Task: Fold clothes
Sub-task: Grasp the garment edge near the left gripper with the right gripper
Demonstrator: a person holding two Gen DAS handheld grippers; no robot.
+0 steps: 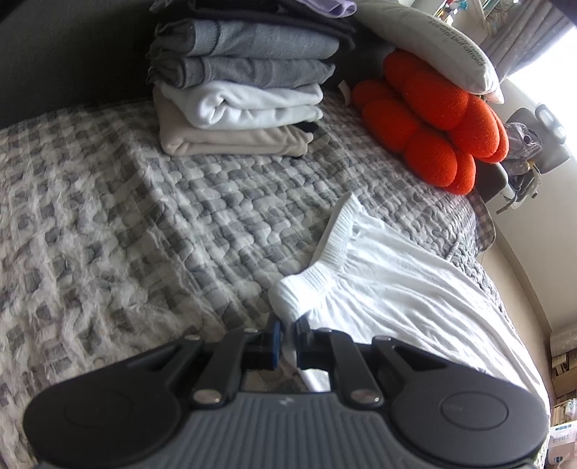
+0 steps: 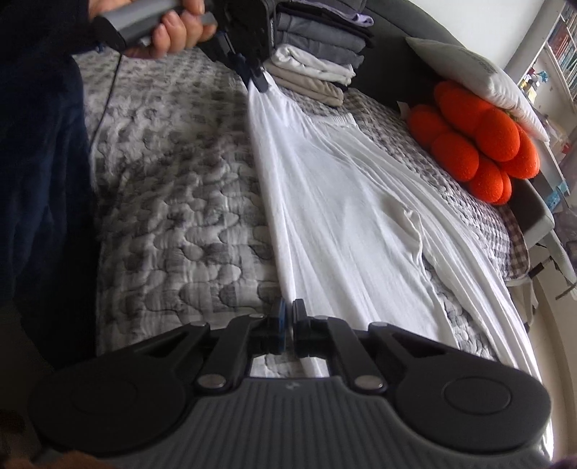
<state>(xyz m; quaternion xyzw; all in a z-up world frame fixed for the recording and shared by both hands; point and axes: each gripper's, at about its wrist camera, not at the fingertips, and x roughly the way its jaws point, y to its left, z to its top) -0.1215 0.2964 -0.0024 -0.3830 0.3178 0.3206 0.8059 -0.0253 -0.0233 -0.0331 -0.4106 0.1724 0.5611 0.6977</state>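
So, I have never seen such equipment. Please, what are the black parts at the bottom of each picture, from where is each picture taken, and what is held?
No robot here: a person holds a two-finger clamp tool in each hand. Each picture comes from a camera on one tool, looking along its fingers. The left gripper pinches the elastic waistband end of a white garment; the right gripper pinches its other end. It hangs stretched between them over a grey checked bed cover. In the right view, the person's hand holds the left tool. Behind sit a stack of folded clothes, an orange cushion and a grey pillow.
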